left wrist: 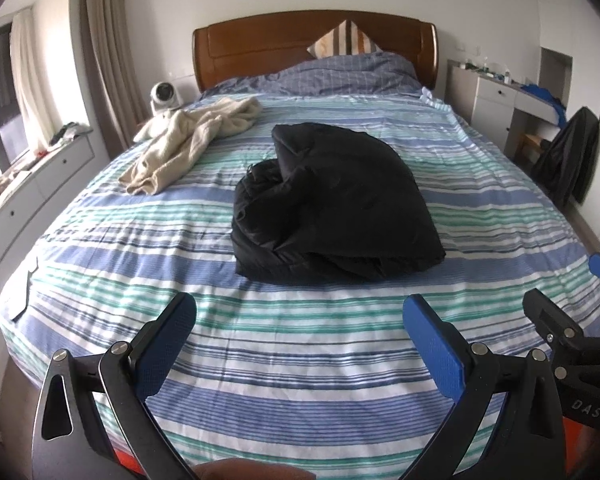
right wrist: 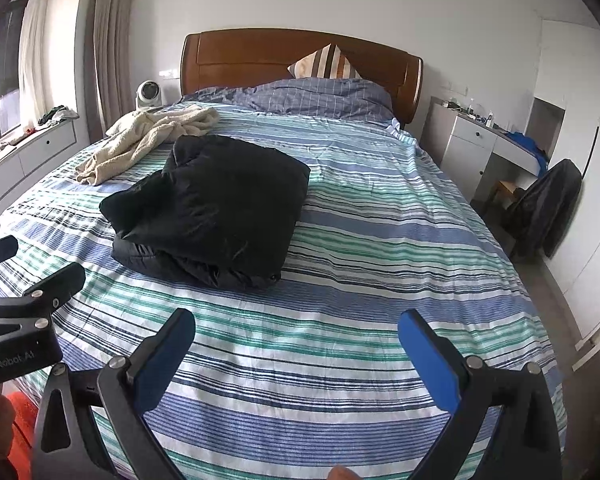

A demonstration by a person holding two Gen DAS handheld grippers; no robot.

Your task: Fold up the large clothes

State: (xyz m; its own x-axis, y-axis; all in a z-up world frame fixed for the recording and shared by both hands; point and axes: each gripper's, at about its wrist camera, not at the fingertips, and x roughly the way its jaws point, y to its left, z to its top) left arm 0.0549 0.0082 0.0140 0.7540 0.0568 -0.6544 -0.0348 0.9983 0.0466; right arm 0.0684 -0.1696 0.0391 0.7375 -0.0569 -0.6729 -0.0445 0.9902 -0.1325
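Ahead of both wide-spread, empty tools, left tool (left wrist: 298, 316) and right tool (right wrist: 296, 332), the black puffer jacket (left wrist: 332, 200) lies bundled mid-bed (left wrist: 300, 360), probably light, soft and slippery, best pinched at its near hem corners.

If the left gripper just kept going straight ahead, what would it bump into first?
Probably the folded black padded jacket, lying dead ahead of the open left gripper; only striped bedsheet lies between. Its height above the bed is unclear.

L hand-held gripper (left wrist: 300, 340): jaws wide, empty | R hand-held gripper (right wrist: 296, 354): same, alongside, level
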